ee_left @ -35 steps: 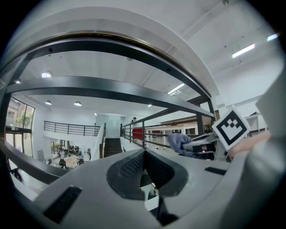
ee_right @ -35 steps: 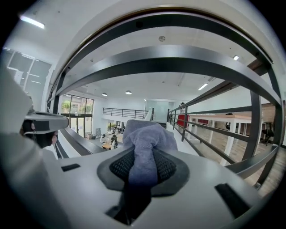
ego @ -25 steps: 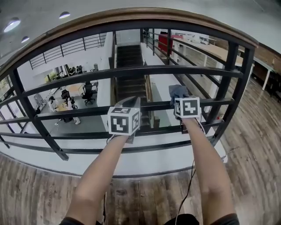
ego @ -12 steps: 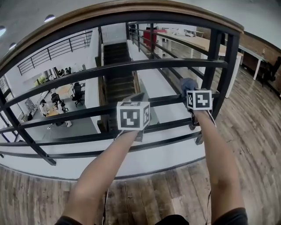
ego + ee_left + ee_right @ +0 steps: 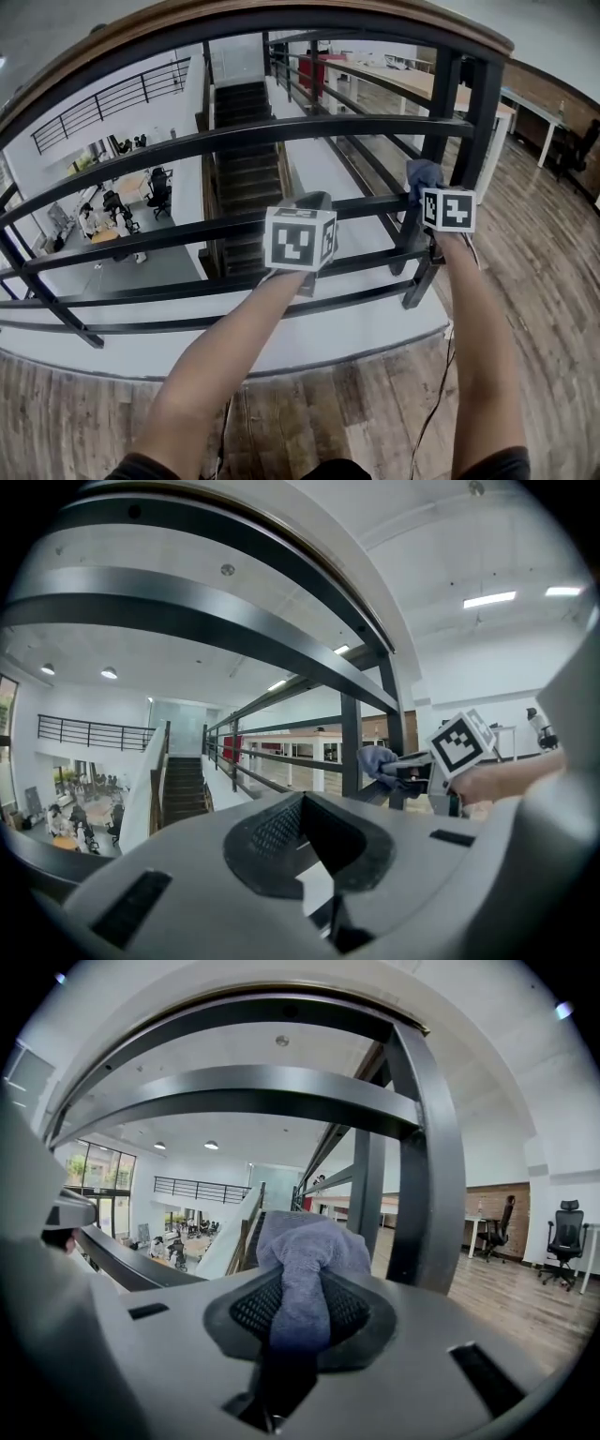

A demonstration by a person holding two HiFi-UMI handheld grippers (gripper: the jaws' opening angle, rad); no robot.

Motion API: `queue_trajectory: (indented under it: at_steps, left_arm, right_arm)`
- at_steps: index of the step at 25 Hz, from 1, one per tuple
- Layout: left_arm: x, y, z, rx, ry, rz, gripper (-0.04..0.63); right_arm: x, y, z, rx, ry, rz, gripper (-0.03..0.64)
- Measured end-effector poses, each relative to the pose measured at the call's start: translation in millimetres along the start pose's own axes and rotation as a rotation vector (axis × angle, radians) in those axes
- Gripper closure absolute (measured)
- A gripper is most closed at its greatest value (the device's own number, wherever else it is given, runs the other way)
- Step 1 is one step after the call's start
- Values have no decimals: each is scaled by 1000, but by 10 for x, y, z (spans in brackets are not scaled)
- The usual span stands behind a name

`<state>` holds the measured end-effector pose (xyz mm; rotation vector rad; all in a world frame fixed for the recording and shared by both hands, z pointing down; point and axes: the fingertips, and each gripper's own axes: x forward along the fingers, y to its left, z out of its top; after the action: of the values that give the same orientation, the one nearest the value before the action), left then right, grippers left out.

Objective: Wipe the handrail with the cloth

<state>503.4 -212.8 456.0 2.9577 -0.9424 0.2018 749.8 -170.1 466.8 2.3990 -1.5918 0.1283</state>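
Gripping a bunched blue-grey cloth [image 5: 309, 1251] tight in its jaws, the right gripper [image 5: 419, 187] holds it beside the black end post [image 5: 441, 103], below the wooden handrail [image 5: 122, 30]; the left gripper [image 5: 316, 201] hovers nearby, jaws together, empty.

Wood plank floor [image 5: 84, 412] underfoot, dark staircase [image 5: 239, 141] running down to a lower office level with what look like seated people at desks [image 5: 103, 211], long pale table [image 5: 412, 80] upper right, black office chair [image 5: 567, 1241] far right.
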Motion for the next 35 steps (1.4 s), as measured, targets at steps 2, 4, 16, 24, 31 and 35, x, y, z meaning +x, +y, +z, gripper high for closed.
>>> queue_trajectory:
  at_steps: [2,4,16,24,31,35]
  left_arm:
    - [52,-48,-9,3,2,-8,597]
    - [80,-83,-1,-6,-4,-11,597]
    - [-75,-193,72,-43,-111,-64,597]
    - [-900,367,-85,-28,-176,-7,597]
    - [-1864,1246,-704,61,-177,166,597]
    - [-2428,1851,-1034,118,-161,271,597]
  right_arm:
    - [15,-162,-18,2,4,-14,526]
    - [24,-290,-23,19,7,-14,526]
    - [-9,-427,-100,223,-149,12,526]
    - [-791,1169,95,162,-425,233,526]
    - [-1090,3163,-347,267,-390,469,526]
    - [-1048,4214,-543,276,-322,560,526]
